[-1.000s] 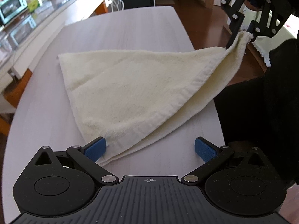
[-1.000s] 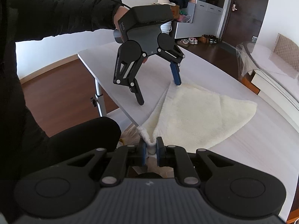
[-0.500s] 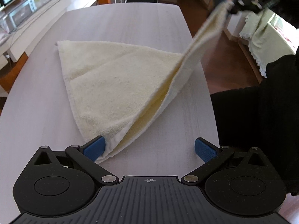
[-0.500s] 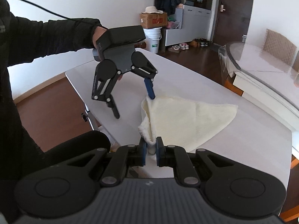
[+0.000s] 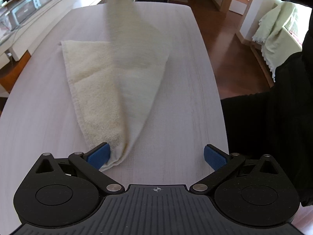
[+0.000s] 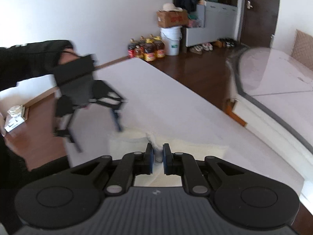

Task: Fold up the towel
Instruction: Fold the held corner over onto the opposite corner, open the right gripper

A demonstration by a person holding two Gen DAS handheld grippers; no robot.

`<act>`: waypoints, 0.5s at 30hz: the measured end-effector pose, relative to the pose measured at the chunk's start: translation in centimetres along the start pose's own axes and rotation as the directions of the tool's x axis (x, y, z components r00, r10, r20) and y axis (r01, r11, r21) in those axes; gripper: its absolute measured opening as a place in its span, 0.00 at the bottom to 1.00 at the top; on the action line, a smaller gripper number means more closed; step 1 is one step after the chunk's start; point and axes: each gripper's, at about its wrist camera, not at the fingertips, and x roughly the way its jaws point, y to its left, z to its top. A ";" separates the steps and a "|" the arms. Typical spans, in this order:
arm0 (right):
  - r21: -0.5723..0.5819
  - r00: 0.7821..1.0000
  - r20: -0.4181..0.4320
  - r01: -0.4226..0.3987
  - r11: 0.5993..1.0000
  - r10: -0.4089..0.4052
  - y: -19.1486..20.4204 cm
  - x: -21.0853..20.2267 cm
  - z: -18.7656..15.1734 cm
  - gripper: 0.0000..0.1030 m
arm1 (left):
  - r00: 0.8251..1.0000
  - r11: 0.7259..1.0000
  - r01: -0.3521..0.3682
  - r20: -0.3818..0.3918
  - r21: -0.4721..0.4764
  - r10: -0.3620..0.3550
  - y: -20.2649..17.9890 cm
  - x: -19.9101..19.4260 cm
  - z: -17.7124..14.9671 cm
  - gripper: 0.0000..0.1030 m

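Pale counter [image 5: 176, 101] carries the cream towel [image 5: 93, 90]. Right hand-held gripper [image 6: 157, 157] pinches one lifted corner, mid-fold; left hand-held gripper [image 5: 155, 155], jaws wide, pins the near corner. Next, probably: lay the corner across, release.

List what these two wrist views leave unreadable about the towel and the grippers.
- Left wrist view: lifted part of the cream terry towel is motion-smeared; the right gripper holding it is cut off at the top edge.
- Right wrist view: black left gripper is blurred, so its contact with the towel is unclear.
- Right gripper hides the towel below its body.
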 end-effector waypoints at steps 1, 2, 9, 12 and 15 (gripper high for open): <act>0.018 1.000 -0.003 -0.006 1.000 0.006 -1.1 0.6 0.1 0.10 | 1.000 1.000 0.003 0.006 -0.012 -0.003 0.1 0.0 0.0 1.00; 0.030 1.000 -0.004 -0.011 0.999 0.011 -2.0 1.3 0.0 0.10 | 1.000 1.000 0.005 0.010 -0.021 -0.005 0.2 -0.1 0.0 1.00; 0.116 0.999 -0.015 -0.050 0.992 0.052 -6.7 5.5 -1.0 0.10 | 0.999 0.996 0.018 0.036 -0.084 -0.014 0.9 0.1 0.0 1.00; 0.163 0.998 -0.024 -0.052 0.985 0.057 -8.2 6.8 -1.5 0.11 | 0.998 0.991 0.023 0.063 -0.134 -0.015 1.4 0.0 -0.1 1.00; 0.191 0.998 -0.060 -0.011 0.981 0.023 -9.0 8.5 -2.2 0.15 | 0.996 0.985 0.020 0.091 -0.174 -0.004 1.6 0.1 -0.3 1.00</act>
